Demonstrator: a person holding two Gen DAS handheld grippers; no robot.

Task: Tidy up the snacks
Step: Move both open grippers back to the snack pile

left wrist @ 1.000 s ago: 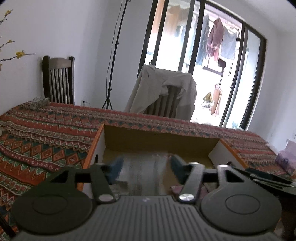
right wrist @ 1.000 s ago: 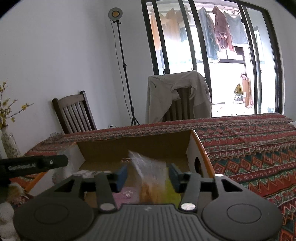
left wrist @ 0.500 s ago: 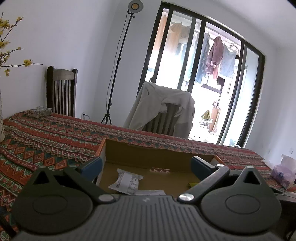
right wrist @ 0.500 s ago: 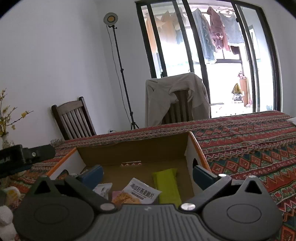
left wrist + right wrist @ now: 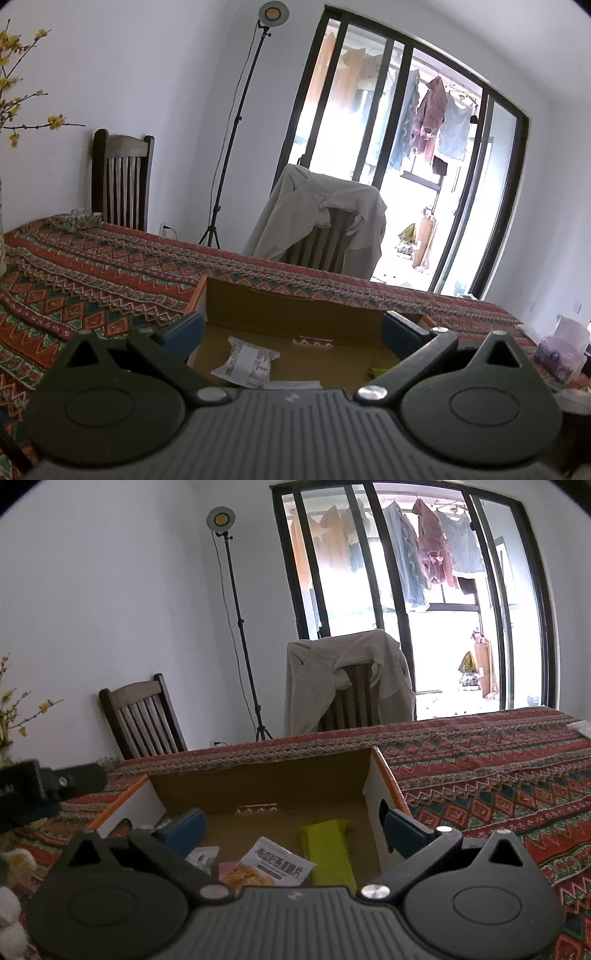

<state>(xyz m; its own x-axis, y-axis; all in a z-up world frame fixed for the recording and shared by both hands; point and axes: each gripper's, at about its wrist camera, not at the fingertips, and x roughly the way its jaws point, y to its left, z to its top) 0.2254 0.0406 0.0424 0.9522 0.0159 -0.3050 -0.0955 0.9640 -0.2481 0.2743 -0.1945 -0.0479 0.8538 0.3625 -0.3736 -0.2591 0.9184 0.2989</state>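
An open cardboard box sits on the patterned tablecloth. In the left wrist view a white printed snack packet lies on its floor, below my left gripper, which is open and empty. In the right wrist view a white and orange snack bag, a yellow-green bar and a small white packet lie inside the box. My right gripper hangs over them, open, with nothing between its blue pads.
The tablecloth spreads left and right of the box. Two wooden chairs stand behind the table, one draped with a beige jacket. A light stand is by the wall. The left gripper's body shows at left.
Both grippers have opened wide and let go of their snack packets, which now lie in the box. The left view has tilted up slightly.
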